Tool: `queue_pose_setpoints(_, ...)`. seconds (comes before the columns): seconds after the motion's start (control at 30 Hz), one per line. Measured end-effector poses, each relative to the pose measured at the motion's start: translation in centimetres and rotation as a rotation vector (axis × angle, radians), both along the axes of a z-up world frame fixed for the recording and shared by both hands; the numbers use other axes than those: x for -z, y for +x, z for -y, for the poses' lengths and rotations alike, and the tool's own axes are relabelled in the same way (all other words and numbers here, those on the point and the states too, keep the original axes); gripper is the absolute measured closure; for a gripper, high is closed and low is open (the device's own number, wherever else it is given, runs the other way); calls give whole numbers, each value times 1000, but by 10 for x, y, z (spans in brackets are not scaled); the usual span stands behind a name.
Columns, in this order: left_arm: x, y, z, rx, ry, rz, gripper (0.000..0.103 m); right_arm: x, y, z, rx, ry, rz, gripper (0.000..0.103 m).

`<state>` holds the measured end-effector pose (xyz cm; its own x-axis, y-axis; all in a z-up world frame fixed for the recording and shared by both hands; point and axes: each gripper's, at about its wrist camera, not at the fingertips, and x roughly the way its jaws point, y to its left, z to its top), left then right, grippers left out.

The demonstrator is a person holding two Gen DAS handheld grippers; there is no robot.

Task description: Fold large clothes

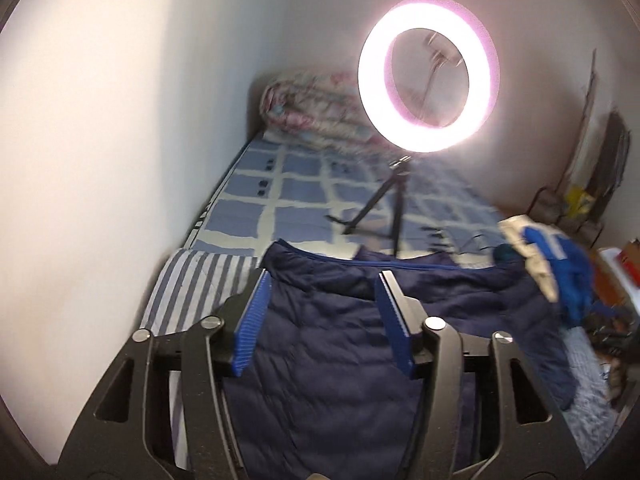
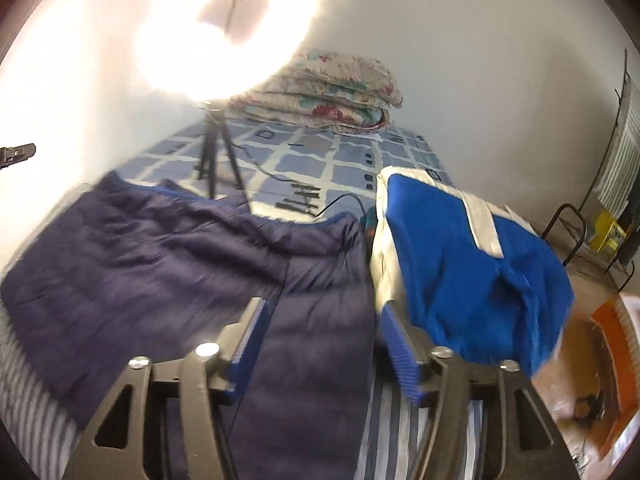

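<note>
A: From the left wrist, how do things stand?

B: The left tongs (image 1: 324, 280) are spread apart with nothing between them. They hang over the navy quilted jacket (image 1: 320, 360), which lies spread on the bed (image 1: 256, 196), partly over a striped sheet (image 1: 192, 284). The fabric passes under the gap between the blue pads, but I cannot tell whether they touch it.

A: And how should that side work?

B: In my view, go to an outer edge, catch the full padded thickness, and lift it clear so the fold lands flat and does not drag.

A: The right wrist?

B: The right tongs (image 2: 320, 308) are likewise released and empty. A long navy section (image 2: 316, 320) of that jacket, perhaps a sleeve, runs between the fingers below them. Just beside the right finger lies a blue and white garment (image 2: 472, 272), bunched up.

A: Any hazard there?

B: Probably catching that second garment along with the navy cloth. The ring light (image 2: 224, 28) on its tripod stands farther up the bed, well apart.
</note>
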<state>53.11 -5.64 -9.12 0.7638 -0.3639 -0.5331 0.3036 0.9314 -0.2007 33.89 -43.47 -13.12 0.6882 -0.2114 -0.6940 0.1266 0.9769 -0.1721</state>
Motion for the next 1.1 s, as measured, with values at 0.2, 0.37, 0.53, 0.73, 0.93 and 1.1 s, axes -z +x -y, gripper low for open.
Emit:
queue_pose_setpoints(0.2, 12, -48, 34, 47, 63, -25, 37, 15, -73, 2, 168, 174, 1, 14)
queue_pose_setpoints(0.37, 51, -66, 116, 159, 207, -51, 37, 65, -98, 16, 373, 311, -93, 17)
queue_pose_setpoints(0.53, 106, -74, 185, 234, 343, -73, 37, 110, -125, 34, 530, 602, -88, 17)
queue_pose_setpoints(0.73, 176, -67, 209, 238, 410, -154, 37, 132, -122, 38, 538, 740, 38, 10)
queue_pose_setpoints(0.93, 143, -62, 193, 216, 330, -132, 37, 136, -103, 47, 539, 768, 92, 19)
queue_pose_setpoints(1.1, 119, -29, 200, 133, 303, -103, 37, 133, -92, 49, 504, 753, 69, 73)
